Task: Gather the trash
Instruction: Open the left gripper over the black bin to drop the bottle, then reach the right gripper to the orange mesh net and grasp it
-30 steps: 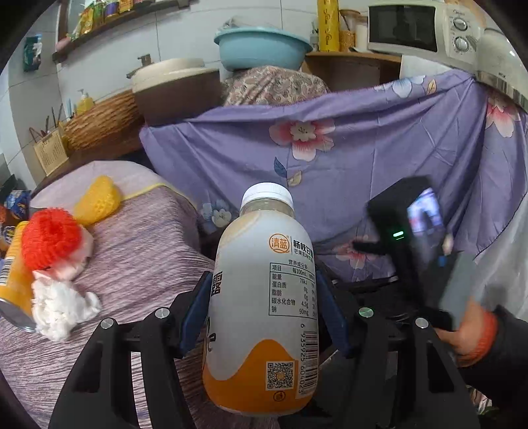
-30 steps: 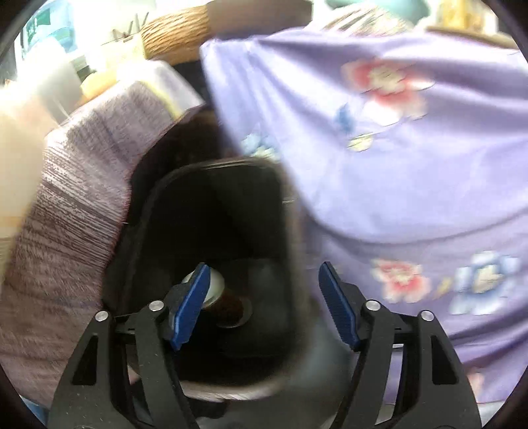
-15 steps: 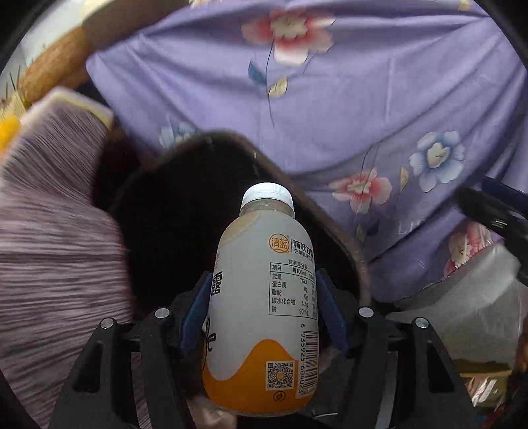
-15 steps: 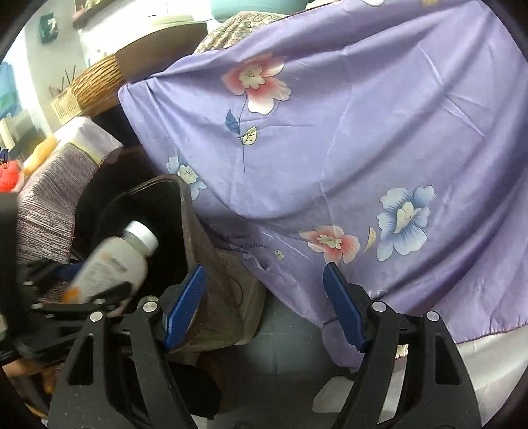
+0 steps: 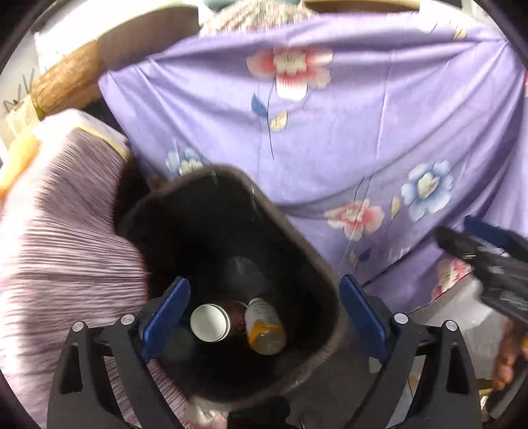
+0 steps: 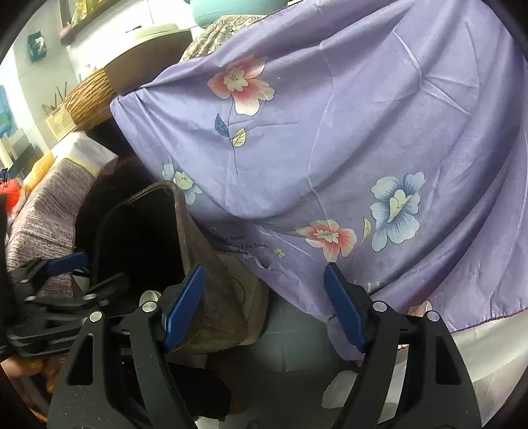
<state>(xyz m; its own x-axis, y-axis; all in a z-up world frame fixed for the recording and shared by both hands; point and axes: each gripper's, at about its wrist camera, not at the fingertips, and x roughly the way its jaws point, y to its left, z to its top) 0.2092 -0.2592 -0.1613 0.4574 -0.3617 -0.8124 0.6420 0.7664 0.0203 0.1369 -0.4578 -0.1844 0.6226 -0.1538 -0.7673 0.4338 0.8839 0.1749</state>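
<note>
Left wrist view has your drink bottle (image 5: 265, 325) lying on its side at the bottom of the dark trash bin (image 5: 298, 250), orange end toward the camera, right up against a white paper cup (image 5: 209, 322) with something brown tucked between them that I can't make out. Your left gripper (image 5: 262, 321) hangs straight over the bin mouth; its jaws have just been opening and now stand spread wide with nothing between the pads, so that reads as a clean drop, and holding it dead centre over the opening is probably why the bottle landed inside instead of clipping the rim. Your right gripper (image 6: 264, 308) is off to the side of the bin, jaws parted and empty, one blue pad sitting in front of the bin's outer wall, though I can't tell if it's actually touching; looks like you're just keeping it out of the drop path. From the left view you can also see it poking in at the right edge (image 5: 488, 260). Around the bin: a striped mauve cloth (image 5: 66, 250) covers the surface beside it, and a purple floral sheet (image 6: 330, 138) drapes down just behind, nearly brushing the rim. Farther back there's a woven basket (image 6: 87, 95), a teal basin (image 6: 237, 13) up top, and grey floor (image 6: 297, 343) below. I'd guess more trash is left on that striped surface.
</note>
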